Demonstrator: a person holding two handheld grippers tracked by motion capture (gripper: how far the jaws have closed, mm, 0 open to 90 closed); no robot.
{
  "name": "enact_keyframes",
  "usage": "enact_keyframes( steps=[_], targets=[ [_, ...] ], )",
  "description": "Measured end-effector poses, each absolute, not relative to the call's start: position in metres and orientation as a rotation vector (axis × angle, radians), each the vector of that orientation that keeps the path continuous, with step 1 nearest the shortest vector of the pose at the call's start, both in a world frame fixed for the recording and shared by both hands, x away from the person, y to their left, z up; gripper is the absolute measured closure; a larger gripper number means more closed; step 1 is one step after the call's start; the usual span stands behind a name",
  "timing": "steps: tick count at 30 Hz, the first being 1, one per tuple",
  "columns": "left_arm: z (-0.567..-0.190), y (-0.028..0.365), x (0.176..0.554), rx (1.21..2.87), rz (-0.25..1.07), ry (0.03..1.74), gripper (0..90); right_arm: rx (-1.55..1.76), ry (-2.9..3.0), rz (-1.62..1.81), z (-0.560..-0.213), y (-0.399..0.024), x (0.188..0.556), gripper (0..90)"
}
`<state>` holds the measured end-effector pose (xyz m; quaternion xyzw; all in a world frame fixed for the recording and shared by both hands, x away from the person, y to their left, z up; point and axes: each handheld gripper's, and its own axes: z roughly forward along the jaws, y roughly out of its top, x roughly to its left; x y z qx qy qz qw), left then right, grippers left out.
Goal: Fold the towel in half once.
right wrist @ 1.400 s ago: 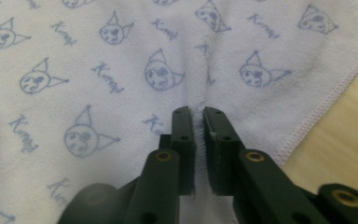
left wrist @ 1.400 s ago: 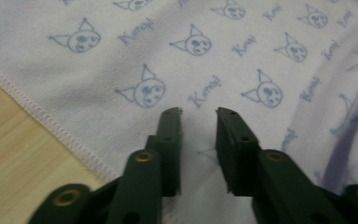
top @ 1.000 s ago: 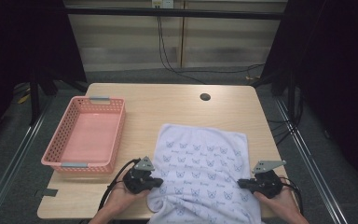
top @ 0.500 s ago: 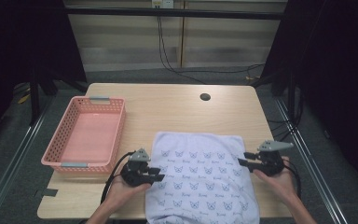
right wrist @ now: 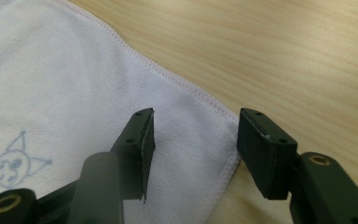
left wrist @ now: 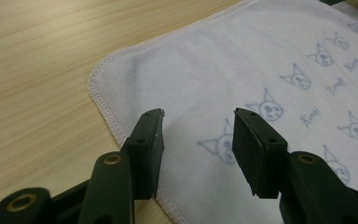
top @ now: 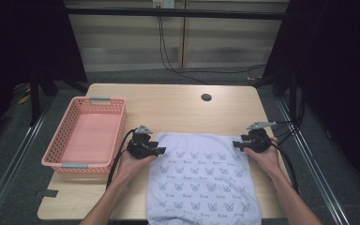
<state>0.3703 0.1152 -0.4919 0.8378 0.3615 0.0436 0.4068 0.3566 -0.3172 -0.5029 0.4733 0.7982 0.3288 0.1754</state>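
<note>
A white towel printed with small blue cat faces lies flat on the wooden table, and its near end hangs over the front edge. My left gripper is at the towel's far left corner. In the left gripper view the towel lies under the left gripper, whose jaws have just been opening and grip nothing. My right gripper is at the far right corner. In the right gripper view the right gripper straddles the hemmed corner of the towel, its jaws also just opened and off the cloth.
An empty pink plastic basket stands on the table's left side, close to my left hand. A round cable hole sits near the far edge. Black cables trail from both grippers toward the person. Bare wood lies beyond the towel.
Both hands have moved away from the person, up along the towel's sides to its far corners. Both pairs of jaws have gone from shut to open.
</note>
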Motion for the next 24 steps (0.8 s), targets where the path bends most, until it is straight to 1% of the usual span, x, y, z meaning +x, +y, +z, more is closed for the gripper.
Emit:
enact_keyframes(
  steps=[4,5,7,8,9,12,14,17,21,22,24],
  targets=[
    [-0.494,0.114,0.373,2.091,0.113,0.937,50.5,1.321,2.253,0.919,-0.504,-0.316,0.355,47.7],
    [-0.495,0.114,0.374,2.090,0.115,0.944,49.8,1.309,2.256,0.923,-0.504,-0.316,0.354,50.0],
    [-0.497,0.116,0.376,2.090,0.117,0.958,48.7,1.292,2.269,0.926,-0.504,-0.314,0.352,57.2],
    [-0.497,0.117,0.377,2.089,0.118,0.962,48.4,1.288,2.279,0.933,-0.503,-0.312,0.350,64.0],
    [-0.498,0.117,0.377,2.089,0.133,0.971,48.4,1.277,2.289,0.937,-0.503,-0.312,0.350,69.0],
    [-0.500,0.117,0.382,2.081,0.145,0.985,48.1,1.275,2.312,0.964,-0.502,-0.311,0.349,79.9],
    [-0.502,0.117,0.385,2.087,0.146,0.988,48.1,1.292,2.315,0.985,-0.502,-0.312,0.349,84.7],
    [-0.504,0.117,0.388,2.089,0.156,0.980,48.3,1.304,2.318,0.991,-0.502,-0.312,0.349,86.5],
    [-0.505,0.114,0.395,2.086,0.148,0.982,49.5,1.307,2.318,1.021,-0.501,-0.314,0.350,86.8],
    [-0.505,0.114,0.396,2.081,0.146,0.983,50.9,1.311,2.317,1.025,-0.501,-0.314,0.350,86.8],
    [-0.507,0.112,0.398,2.068,0.147,0.977,58.0,1.307,2.316,1.027,-0.500,-0.314,0.349,86.8]
  ],
)
